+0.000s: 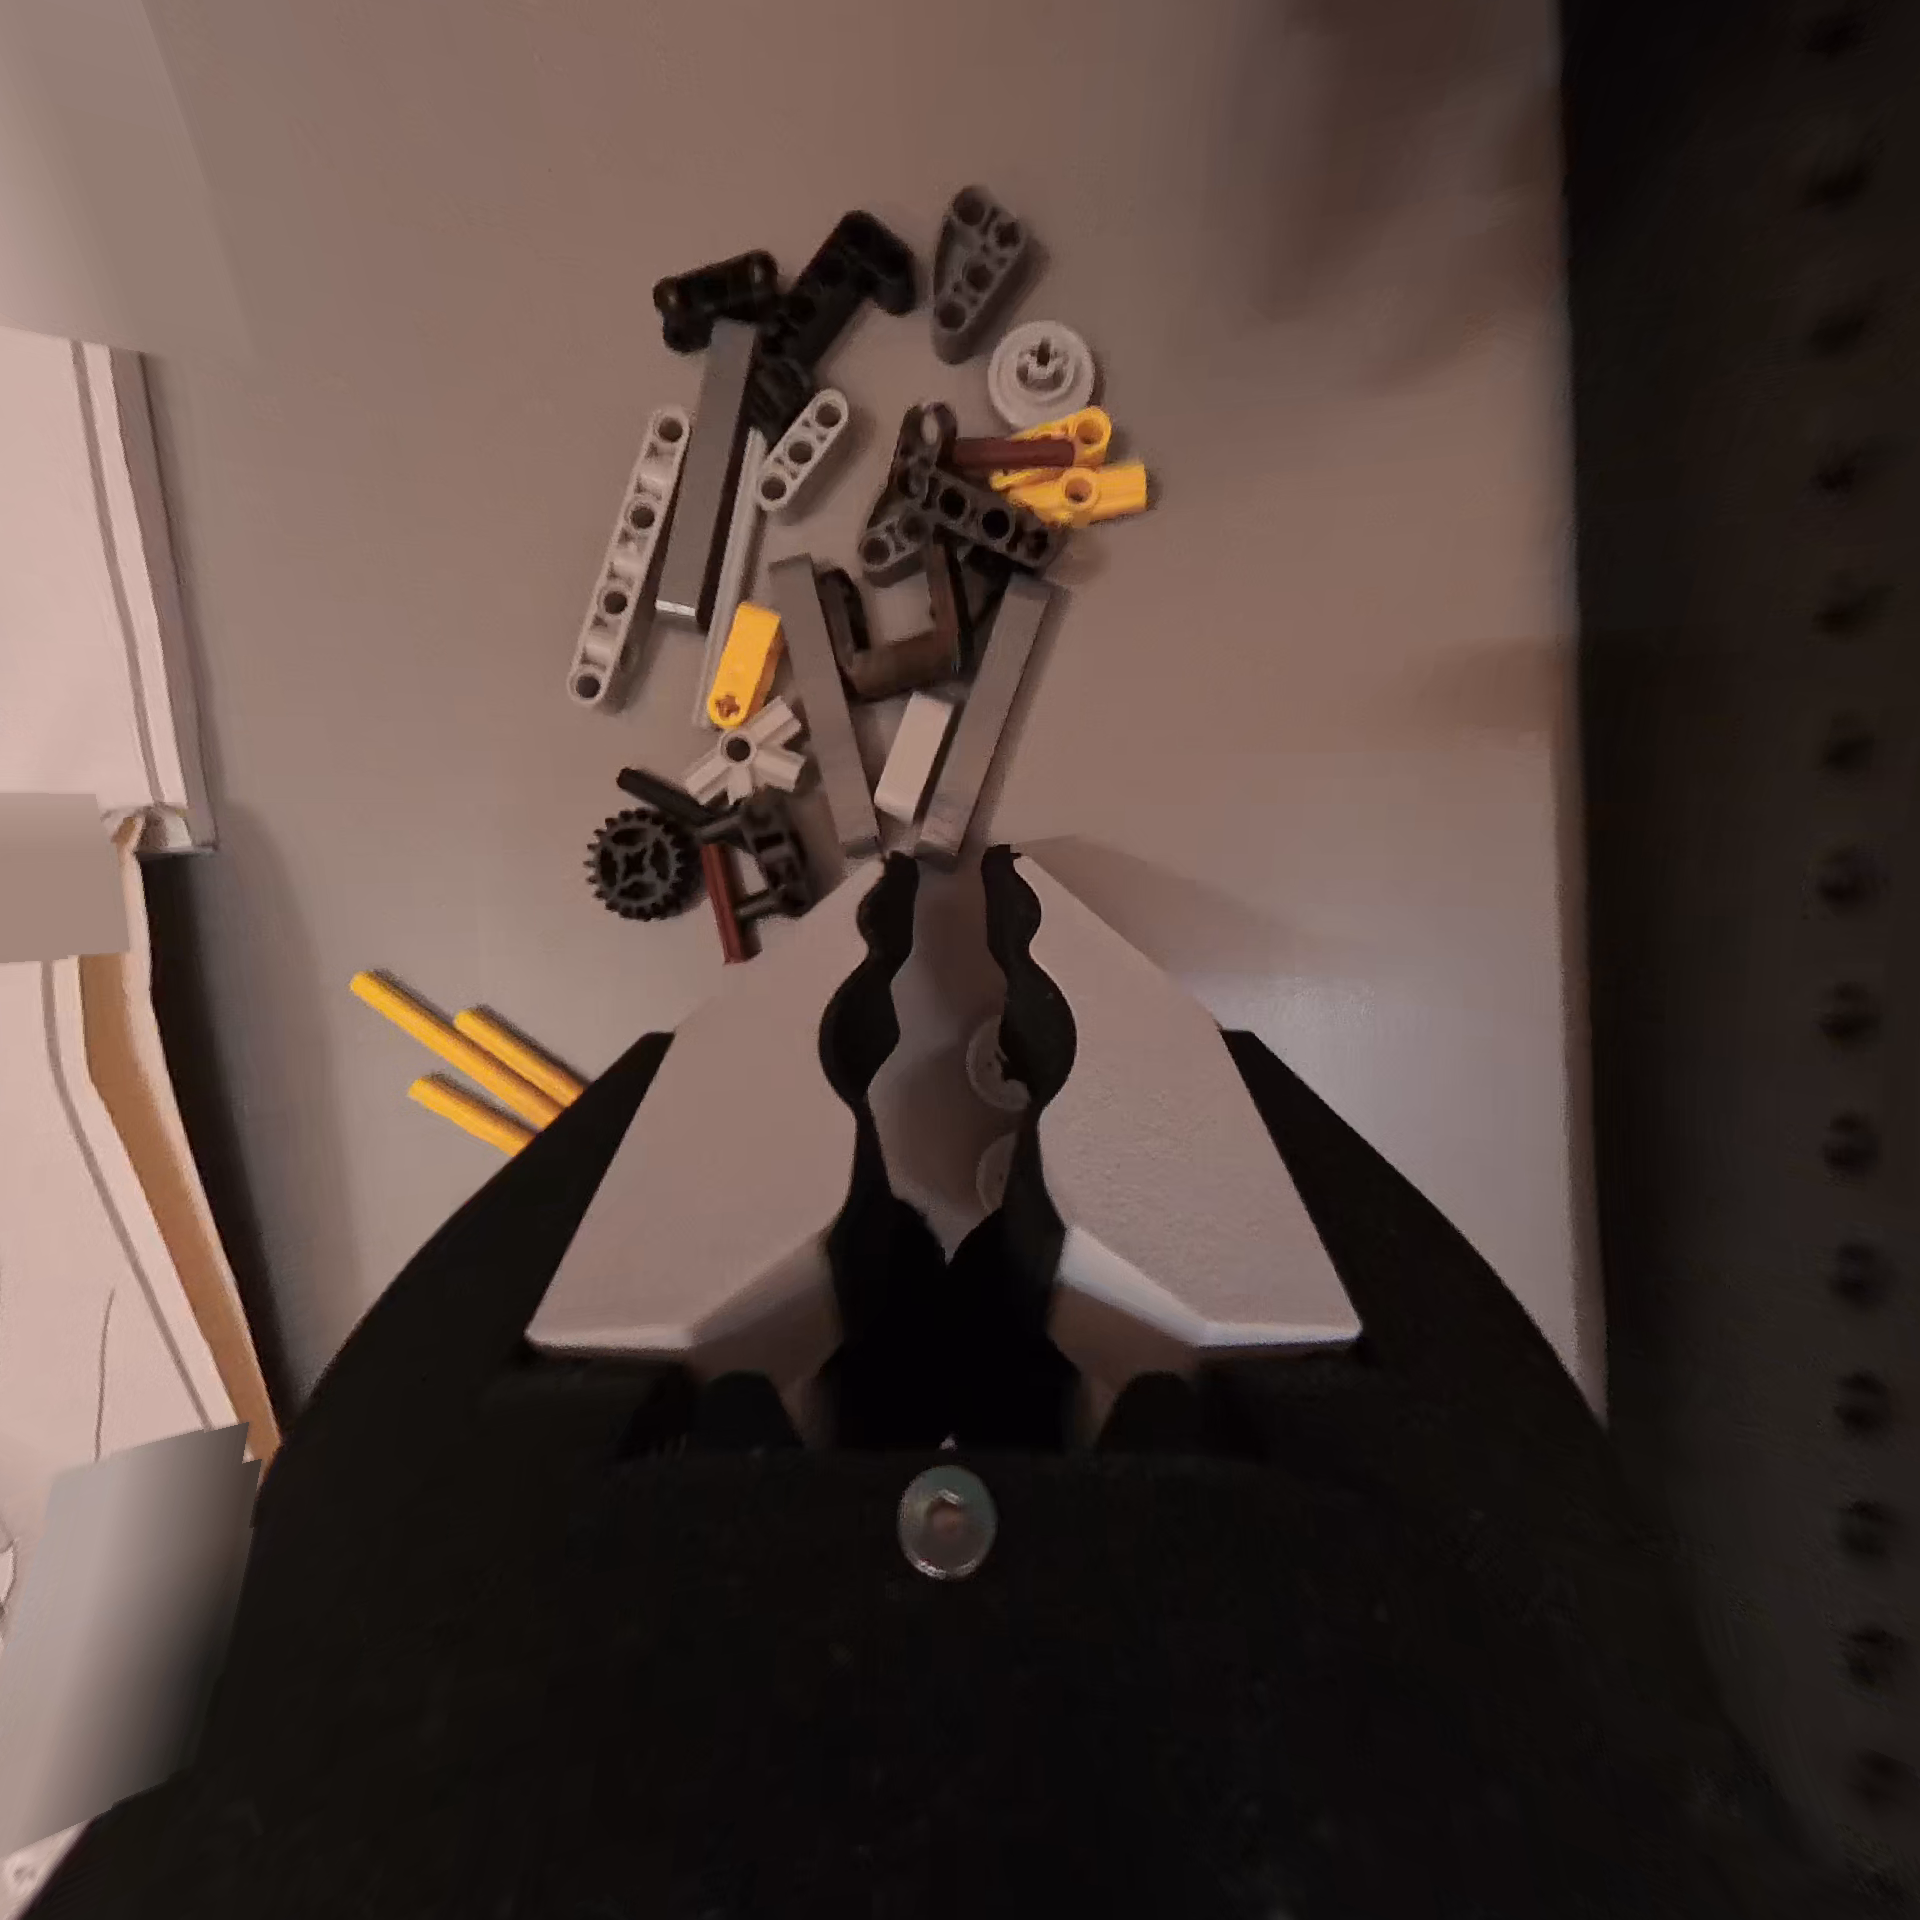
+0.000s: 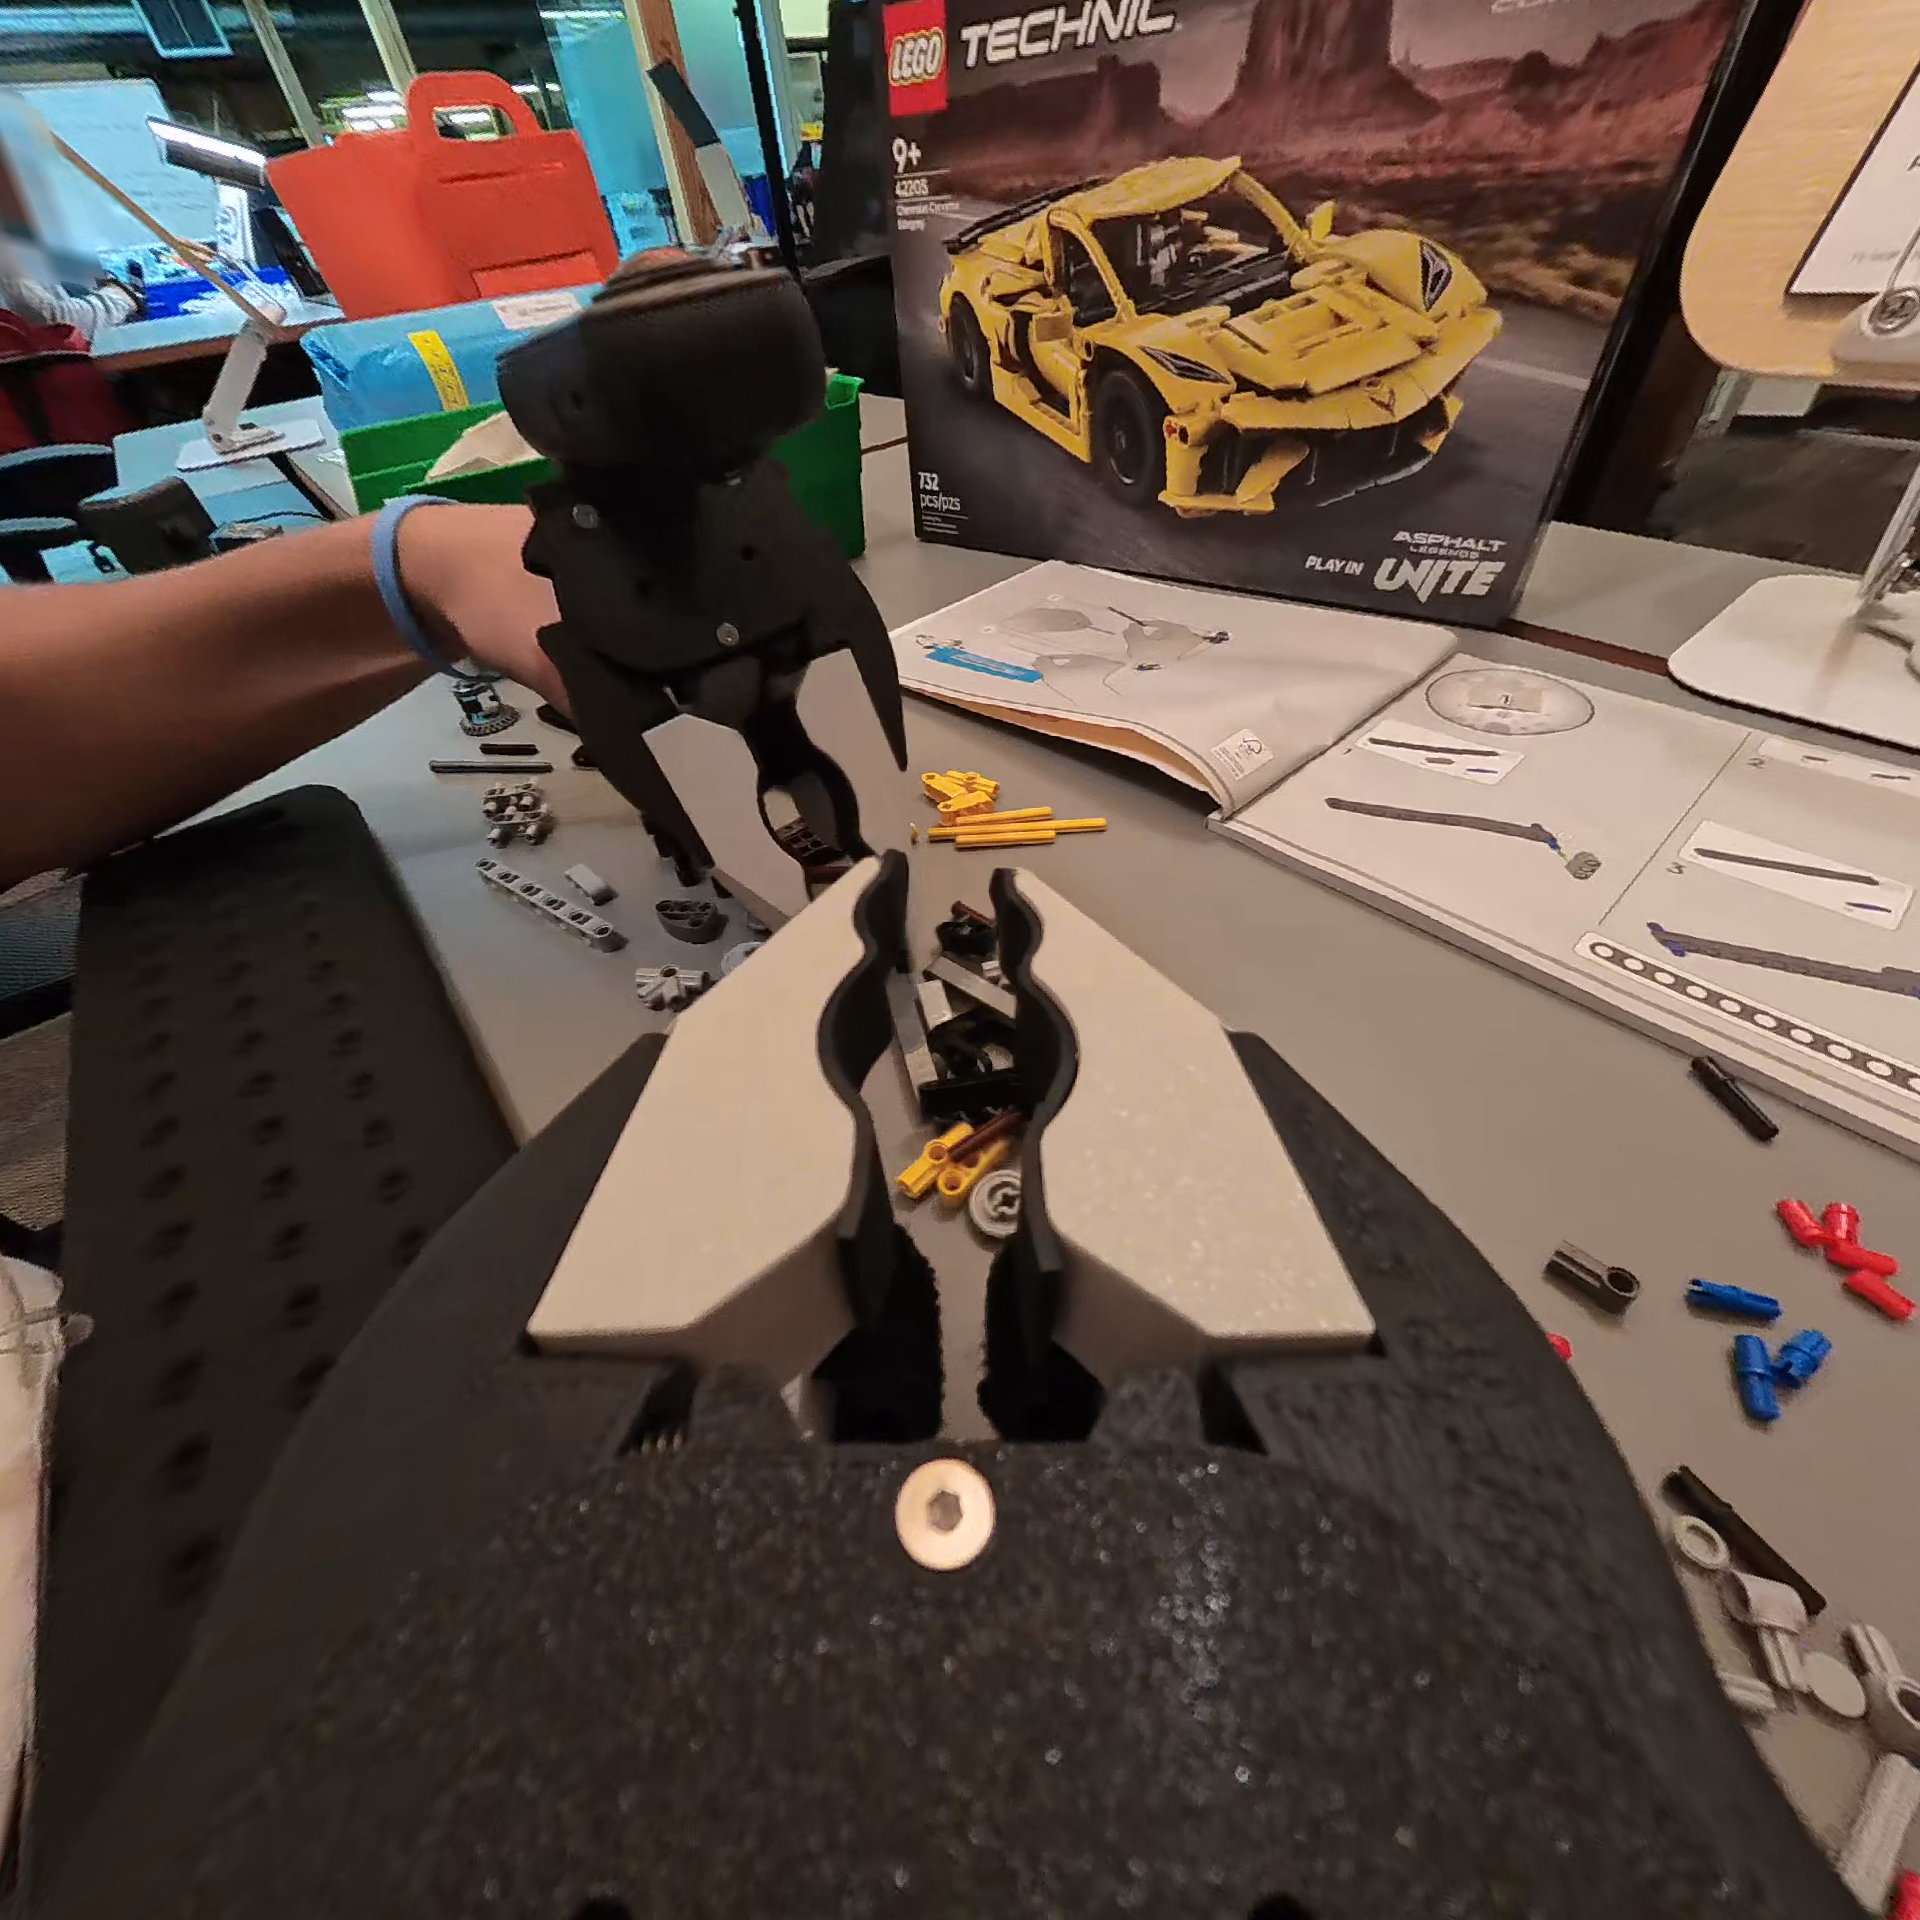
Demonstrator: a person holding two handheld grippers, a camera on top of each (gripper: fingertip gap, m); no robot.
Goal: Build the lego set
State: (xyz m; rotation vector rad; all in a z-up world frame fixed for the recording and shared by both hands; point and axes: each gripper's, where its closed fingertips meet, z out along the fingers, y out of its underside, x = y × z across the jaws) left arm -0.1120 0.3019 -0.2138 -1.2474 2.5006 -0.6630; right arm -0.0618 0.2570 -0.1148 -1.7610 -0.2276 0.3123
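While both my grippers hang over the grey counter (image 2: pixel 1351 1039), neither has hold of anything. My left gripper (image 1: pixel 948 860) points down at a heap of lego pieces (image 1: pixel 831 561); its jaws stand a small way apart with bare counter between them, and the tips sit just short of the heap's near edge, by the ends of the long grey beams (image 1: pixel 997 717). From those tips, a black gear (image 1: pixel 639 864) lies at 9 o'clock, three yellow axles (image 1: pixel 468 1060) at 8 o'clock, and a cluster of yellow connectors (image 1: pixel 1081 468) at 1 o'clock on the heap's far side, next to a round grey wheel hub (image 1: pixel 1042 376).

My right gripper (image 2: pixel 948 878) is tilted low over the same heap, its jaws likewise a little apart and empty; through the gap I see grey, black and yellow pieces lying on the counter below. The left gripper (image 2: pixel 769 821) shows at 11 o'clock from these tips, held by a hand (image 2: pixel 468 592) wearing a blue wristband. At 2 o'clock the open instruction booklet (image 2: pixel 1507 790) lies flat, and behind it at 1 o'clock stands the set's box (image 2: pixel 1247 312) with its yellow car. Red pins (image 2: pixel 1849 1252) and blue pins (image 2: pixel 1756 1340) are scattered at 4 o'clock.
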